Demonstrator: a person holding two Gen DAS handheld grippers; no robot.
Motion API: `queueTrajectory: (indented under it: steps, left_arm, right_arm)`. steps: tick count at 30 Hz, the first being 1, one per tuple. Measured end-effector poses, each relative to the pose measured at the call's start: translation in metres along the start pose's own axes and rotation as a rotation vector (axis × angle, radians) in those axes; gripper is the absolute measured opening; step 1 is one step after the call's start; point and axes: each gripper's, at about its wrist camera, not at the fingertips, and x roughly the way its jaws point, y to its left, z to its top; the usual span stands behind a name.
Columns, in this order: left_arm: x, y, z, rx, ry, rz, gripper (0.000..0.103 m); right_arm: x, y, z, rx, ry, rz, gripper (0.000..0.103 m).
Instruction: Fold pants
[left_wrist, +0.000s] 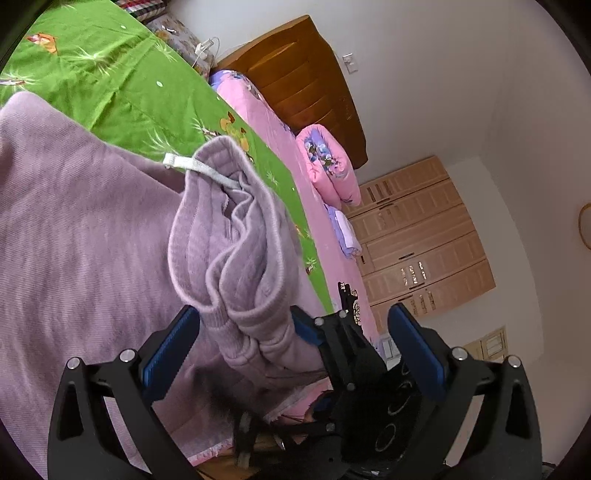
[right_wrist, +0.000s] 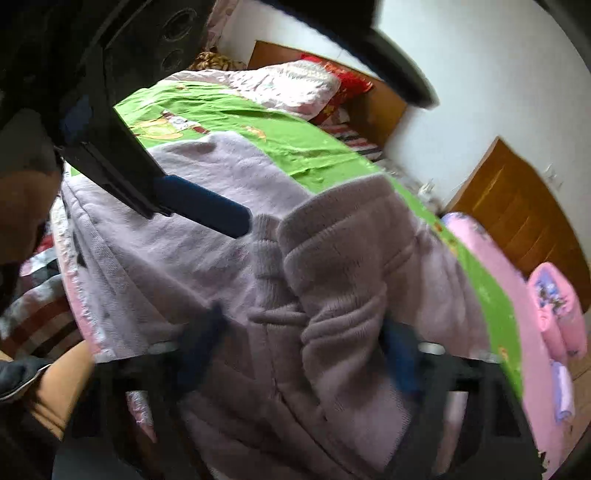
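Note:
The lilac knit pants lie spread on the green bed sheet. Their bunched ribbed waistband with a white drawstring is lifted. In the left wrist view my left gripper has its blue pads wide apart and holds nothing; the waistband sits by its left pad. The right gripper's head stands between the left pads. In the blurred right wrist view my right gripper is closed on the bunched waistband. A blue pad of the left gripper reaches in from the upper left.
A wooden headboard and pale wardrobe stand beyond the bed. A rolled pink quilt lies on the pink sheet. Pillows sit at the bed head. The bed edge is near, with striped cloth below.

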Motion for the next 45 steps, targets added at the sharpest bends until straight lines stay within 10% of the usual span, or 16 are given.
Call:
queueTrajectory:
  steps: [4,15,21,29,35,36,38,40,45]
  left_arm:
    - [-0.005,0.0,-0.002,-0.003,-0.002,-0.007,0.101]
    - [0.039,-0.025,0.033,-0.006,0.091,-0.129,0.101]
    - [0.068,-0.027,0.044,0.005,0.167,0.127,0.101]
    - [0.072,-0.021,0.037,-0.045,0.181,0.003,0.101]
    - [0.129,-0.026,0.057,0.031,0.278,0.208,0.098]
    - [0.132,-0.026,0.058,0.04,0.273,0.231,0.092]
    - [0.128,-0.026,0.054,0.093,0.26,0.358,0.047]
    - [0.123,-0.026,0.056,0.101,0.248,0.353,0.036]
    - [0.113,-0.015,0.054,0.086,0.22,0.32,0.033]
  right_arm:
    - [-0.017,-0.027,-0.003,0.11,-0.064,0.054,0.032]
    - [-0.049,-0.047,-0.016,0.137,-0.153,0.069,0.03]
    - [-0.054,-0.046,-0.022,0.146,-0.182,0.07,0.03]
    - [-0.055,-0.043,-0.029,0.136,-0.21,0.103,0.03]
    - [-0.051,-0.043,-0.033,0.15,-0.209,0.079,0.031]
    - [-0.051,-0.046,-0.033,0.157,-0.201,0.082,0.032]
    - [-0.053,-0.05,-0.037,0.16,-0.185,0.109,0.045]
    - [-0.067,-0.057,-0.044,0.172,-0.226,0.109,0.088]
    - [-0.11,-0.093,-0.099,0.34,-0.327,0.05,0.093]
